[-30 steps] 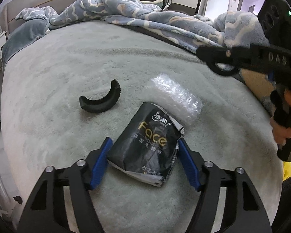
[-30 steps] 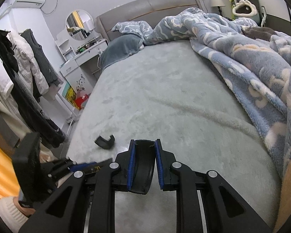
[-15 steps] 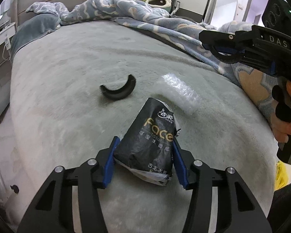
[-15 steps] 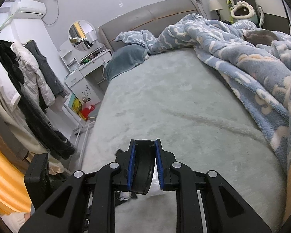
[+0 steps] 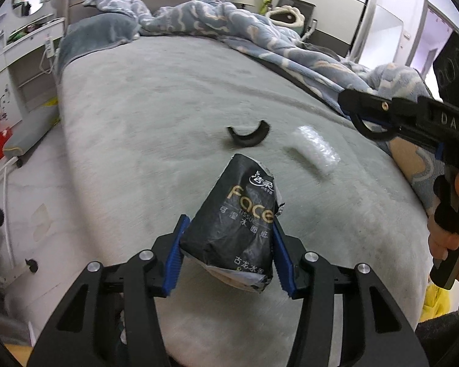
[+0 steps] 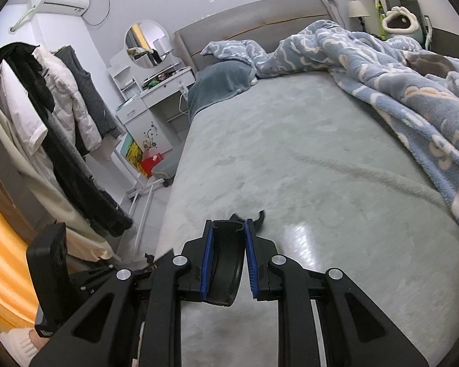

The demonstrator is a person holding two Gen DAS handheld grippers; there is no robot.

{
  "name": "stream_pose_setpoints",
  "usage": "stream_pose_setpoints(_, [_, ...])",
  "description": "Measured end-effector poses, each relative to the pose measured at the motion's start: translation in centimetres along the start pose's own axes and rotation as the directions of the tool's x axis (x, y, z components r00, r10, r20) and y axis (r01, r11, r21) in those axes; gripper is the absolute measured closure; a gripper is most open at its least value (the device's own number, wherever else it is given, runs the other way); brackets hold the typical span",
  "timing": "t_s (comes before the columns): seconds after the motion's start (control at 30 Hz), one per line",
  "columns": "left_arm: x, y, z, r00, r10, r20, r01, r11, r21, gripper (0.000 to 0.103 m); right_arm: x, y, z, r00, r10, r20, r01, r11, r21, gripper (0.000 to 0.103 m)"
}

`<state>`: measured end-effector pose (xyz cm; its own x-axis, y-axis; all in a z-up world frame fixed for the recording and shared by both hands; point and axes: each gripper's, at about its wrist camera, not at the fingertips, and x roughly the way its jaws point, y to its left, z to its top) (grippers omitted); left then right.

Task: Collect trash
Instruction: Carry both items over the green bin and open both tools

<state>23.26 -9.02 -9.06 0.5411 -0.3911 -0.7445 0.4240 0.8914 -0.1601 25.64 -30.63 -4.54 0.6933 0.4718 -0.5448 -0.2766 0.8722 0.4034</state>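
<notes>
I have the black tissue packet (image 5: 232, 229) clamped in my left gripper (image 5: 229, 253), clear of the grey bed (image 5: 156, 128); I'd hold that squeeze steady. My right gripper (image 6: 226, 263) is clenched on a curved black piece (image 6: 225, 270). Both tilt downward; another black arc (image 5: 248, 133) and a clear wrapper (image 5: 316, 150) lie farther off.

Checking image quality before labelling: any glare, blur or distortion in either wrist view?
Left wrist view: strong fisheye bending, dark vignette corners; tissue pack sharp, clear plastic wrapper slightly soft. Right wrist view: same bending; bright glare patch on the bedspread; black curved piece in the jaws sharp.
</notes>
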Motion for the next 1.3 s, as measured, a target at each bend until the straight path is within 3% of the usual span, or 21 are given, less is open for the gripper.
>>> stream_pose_setpoints(0.7, [-5.5,8.7,-5.2,0.988,0.146,-0.041,-0.150,0.979,-0.141,0.048,3.5,8.9,-2.9,0.997,0.048,-0.066,-0.054,0.994,-0.092,0.083])
stream_pose_setpoints(1.03, [-6.4,12.7,-8.1,0.975,0.189,-0.117,-0.208,0.960,-0.189,0.048,6.1,13.2,-4.3,0.991,0.073,-0.113,-0.089,0.985,-0.145,0.083])
stream_pose_setpoints(1.3, [-5.8,16.2,-11.0,0.959,0.177,-0.221,-0.232,0.940,-0.251,0.048,8.0,16.3,-5.6,0.983,0.093,-0.156,-0.121,0.975,-0.185,0.083])
